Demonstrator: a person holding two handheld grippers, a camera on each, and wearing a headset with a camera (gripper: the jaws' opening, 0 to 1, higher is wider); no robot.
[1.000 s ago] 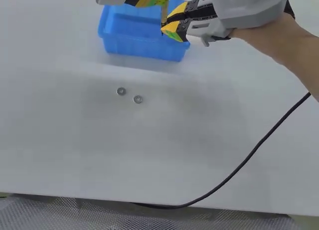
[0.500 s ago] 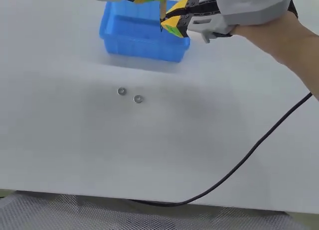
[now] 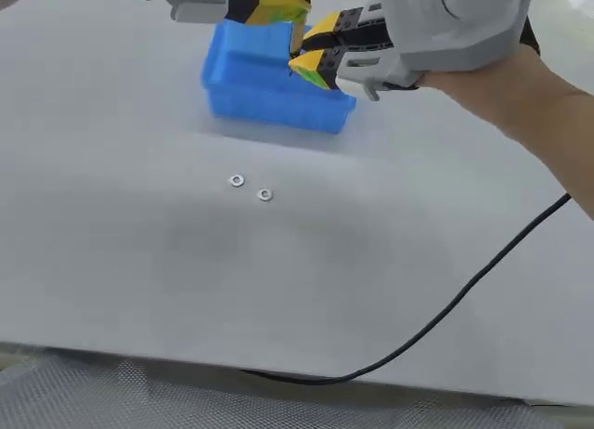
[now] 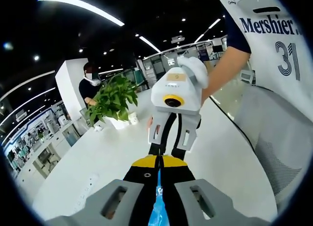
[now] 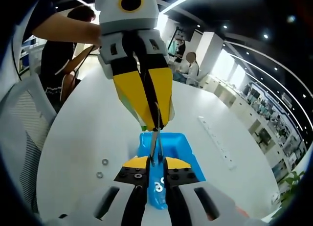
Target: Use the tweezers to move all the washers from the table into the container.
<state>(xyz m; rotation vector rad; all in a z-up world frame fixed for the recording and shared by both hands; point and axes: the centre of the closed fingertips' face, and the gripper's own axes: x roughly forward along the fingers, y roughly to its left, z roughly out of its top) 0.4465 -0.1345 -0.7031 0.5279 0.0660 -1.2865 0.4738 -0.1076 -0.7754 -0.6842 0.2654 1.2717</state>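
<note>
Two washers (image 3: 237,180) (image 3: 265,195) lie side by side on the white table, in front of the blue container (image 3: 269,99). In the right gripper view the same washers (image 5: 104,162) (image 5: 99,175) sit left of the container (image 5: 173,143), which holds a few washers (image 5: 159,186). My left gripper (image 3: 290,4) hangs over the container, shut on thin metal tweezers (image 3: 295,39) that point down. The right gripper (image 3: 311,62) meets it from the right, its yellow jaws closed on the tweezers' (image 5: 155,138) lower part. In the left gripper view the left gripper (image 4: 159,162) faces the right gripper's fingers (image 4: 168,133).
A black cable (image 3: 464,290) runs from the right edge down to the table's front edge. Bare table lies around the two washers. A person's forearm (image 3: 520,85) comes in from the right. A potted plant (image 4: 115,101) and other people are far behind.
The head camera has shifted a little. Both grippers with the tweezers have drifted slightly left over the container. The two washers have not moved.
</note>
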